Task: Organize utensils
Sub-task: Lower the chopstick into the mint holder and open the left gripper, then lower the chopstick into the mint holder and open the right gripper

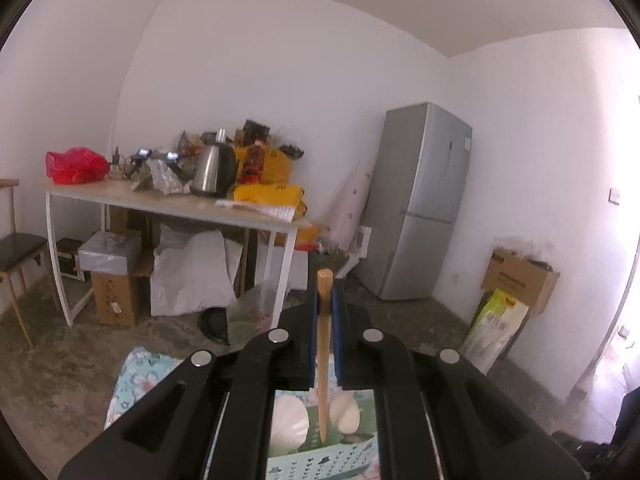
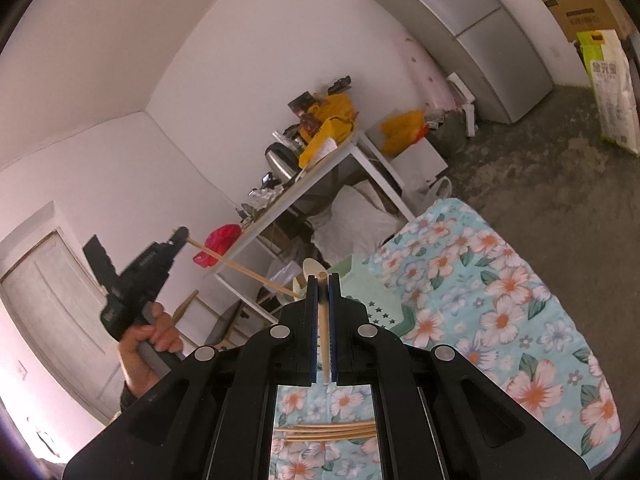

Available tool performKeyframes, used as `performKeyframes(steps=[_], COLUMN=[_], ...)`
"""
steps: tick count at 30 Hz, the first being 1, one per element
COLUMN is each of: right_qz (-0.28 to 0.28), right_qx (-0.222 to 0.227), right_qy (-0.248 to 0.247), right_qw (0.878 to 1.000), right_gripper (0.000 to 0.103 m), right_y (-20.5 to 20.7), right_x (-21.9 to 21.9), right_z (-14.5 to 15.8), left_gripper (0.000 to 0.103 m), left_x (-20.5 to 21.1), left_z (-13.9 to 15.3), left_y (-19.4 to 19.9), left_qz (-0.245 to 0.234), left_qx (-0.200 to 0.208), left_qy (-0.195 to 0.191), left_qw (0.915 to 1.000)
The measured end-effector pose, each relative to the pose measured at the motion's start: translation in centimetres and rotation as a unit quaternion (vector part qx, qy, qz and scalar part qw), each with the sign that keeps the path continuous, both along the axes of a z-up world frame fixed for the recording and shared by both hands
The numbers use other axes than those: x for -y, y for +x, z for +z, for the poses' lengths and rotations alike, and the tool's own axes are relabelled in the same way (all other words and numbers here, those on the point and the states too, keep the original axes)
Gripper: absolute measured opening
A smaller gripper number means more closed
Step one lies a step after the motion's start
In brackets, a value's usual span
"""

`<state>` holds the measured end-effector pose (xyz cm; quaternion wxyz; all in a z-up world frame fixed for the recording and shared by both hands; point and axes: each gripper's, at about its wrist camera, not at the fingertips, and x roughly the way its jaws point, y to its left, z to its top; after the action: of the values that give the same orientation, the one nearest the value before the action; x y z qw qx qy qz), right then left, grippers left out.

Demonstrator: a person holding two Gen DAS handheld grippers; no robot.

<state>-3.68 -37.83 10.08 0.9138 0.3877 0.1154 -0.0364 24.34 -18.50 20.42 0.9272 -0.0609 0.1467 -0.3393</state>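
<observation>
My left gripper is shut on a wooden chopstick that points down over a mint perforated utensil basket holding white spoons. In the right wrist view the left gripper is raised, its chopstick slanting toward the basket. My right gripper is shut on another chopstick. Several loose chopsticks lie on the floral cloth below it.
The floral tablecloth covers the work table. Behind stand a cluttered white desk with a kettle, a grey fridge, cardboard boxes and a chair.
</observation>
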Motion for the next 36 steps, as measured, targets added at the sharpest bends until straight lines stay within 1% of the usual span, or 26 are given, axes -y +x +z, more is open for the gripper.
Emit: performKeyframes(steps=[5,7,9,11,12,14,18,22,26,29,31,33,36], right_qz=[0.001,0.0,-0.002,-0.003,-0.003,-0.004,-0.009,-0.013,-0.013,-0.011,-0.011,-0.011,-0.001], right_qx=[0.0,0.0,0.001,0.0,0.0,0.0,0.003,0.017,0.046,0.067,0.075,0.081,0.076], right_qy=[-0.002,-0.003,-0.006,-0.009,-0.011,-0.016,-0.028,-0.048,-0.093,-0.136,-0.167,-0.207,-0.248], right_qw=[1.0,1.0,1.0,1.0,1.0,1.0,1.0,0.999,0.995,0.988,0.983,0.975,0.966], right_gripper=[0.003,0.003,0.003,0.003,0.003,0.003,0.003,0.003,0.003,0.003,0.003,0.003,0.003], right_y=[-0.3,-0.3,-0.5,-0.6,-0.7,-0.8,-1.0,-1.6,-1.6,-0.8,0.1,1.3,3.6], right_x=[-0.1,-0.2,-0.3,-0.4,-0.5,-0.8,-1.2,-1.5,-2.1,-2.8,-3.4,-4.4,-5.7], right_z=[0.1,0.2,0.3,0.4,0.5,0.8,1.5,3.0,6.2,8.9,10.3,11.6,12.5], left_gripper=[0.006,0.007,0.01,0.02,0.022,0.03,0.036,0.045,0.057,0.064,0.068,0.071,0.075], left_x=[0.6,0.4,0.0,-0.5,-0.9,-1.6,-3.7,-5.9,-8.8,-11.0,-12.4,-13.7,-15.0], left_z=[-2.6,-3.3,-3.8,-4.1,-4.2,-4.2,-4.1,-3.9,-4.6,-5.8,-7.0,-8.4,-10.1], left_y=[0.6,0.6,0.5,0.1,-0.1,-0.6,-1.6,-3.0,-5.0,-6.5,-7.5,-8.5,-9.6], left_qz=[-0.007,-0.012,-0.015,-0.014,-0.015,-0.017,-0.012,-0.005,0.016,0.034,0.048,0.061,0.08], left_qx=[-0.026,-0.041,-0.048,-0.052,-0.054,-0.056,-0.054,-0.053,-0.058,-0.071,-0.082,-0.093,-0.103], left_qy=[0.026,0.028,0.025,0.019,0.013,0.005,-0.011,-0.022,-0.024,-0.025,-0.026,-0.02,-0.006], left_qw=[0.9993,0.9987,0.9984,0.9984,0.9983,0.9983,0.9984,0.9983,0.9979,0.9966,0.9952,0.9936,0.9914])
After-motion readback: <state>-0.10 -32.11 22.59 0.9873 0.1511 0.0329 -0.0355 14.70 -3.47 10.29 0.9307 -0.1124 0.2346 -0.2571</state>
